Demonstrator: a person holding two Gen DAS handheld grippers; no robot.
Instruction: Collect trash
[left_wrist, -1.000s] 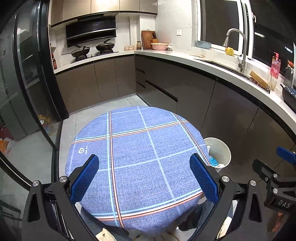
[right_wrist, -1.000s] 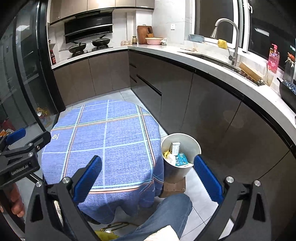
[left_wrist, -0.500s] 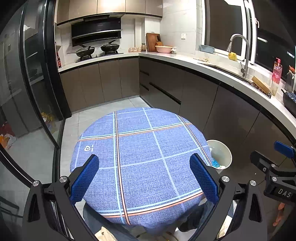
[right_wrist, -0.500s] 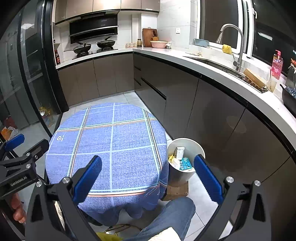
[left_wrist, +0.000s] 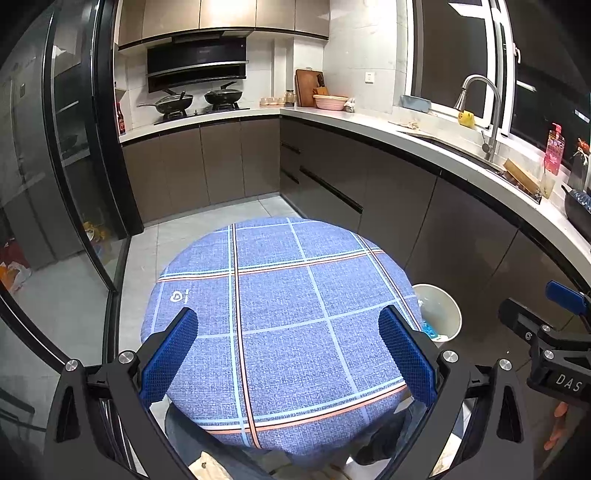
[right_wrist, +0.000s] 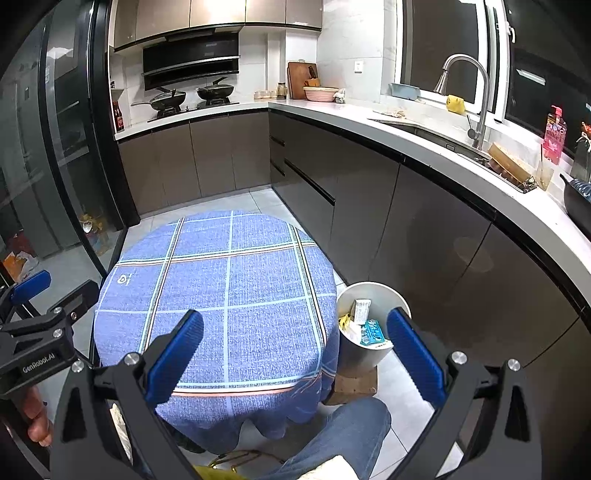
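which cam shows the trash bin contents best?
Right wrist. The white bin opens toward the camera, with a blue packet and other wrappers visible. In the left wrist view the table edge and gripper finger hide most of the bin.

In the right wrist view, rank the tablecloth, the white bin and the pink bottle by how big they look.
1. tablecloth, by far the largest.
2. white bin.
3. pink bottle, smallest, though it stands far off on the counter, so its true size is unsure.
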